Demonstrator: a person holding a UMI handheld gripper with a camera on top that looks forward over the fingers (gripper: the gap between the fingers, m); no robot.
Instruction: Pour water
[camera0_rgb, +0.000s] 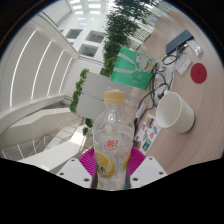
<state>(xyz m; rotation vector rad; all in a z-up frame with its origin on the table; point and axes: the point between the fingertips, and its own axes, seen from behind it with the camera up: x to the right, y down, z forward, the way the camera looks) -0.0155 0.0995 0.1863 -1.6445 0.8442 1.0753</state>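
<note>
The gripper (111, 170) is gripping a bottle (110, 140), its two fingers pressing in from either side, with the pink pads (89, 160) showing at the left and right of the bottle's lower body. The bottle is sitting between the fingers and pointing forward along them, its yellow cap (115, 98) at the far end and a pink-and-white label (108, 147) wrapping its middle. The body is looking clear and pale; how much liquid is inside is hard to judge from here.

The whole scene is appearing tilted around the bottle. Beyond the cap and off to the right, a white cup (172, 109) is standing on the table (192, 140), well apart from the bottle, its open mouth turned toward the camera. Just behind the cap, a green box (124, 68) is resting on the table, with a dark cable (160, 80) looping past it toward the cup. Farther back, a dark flat device (179, 42), possibly a tablet, is lying beside a round dark object (200, 72). A row of green plants (122, 25) is running along behind the table, and white bench-like surfaces (45, 70) are stretching away on the left.
</note>
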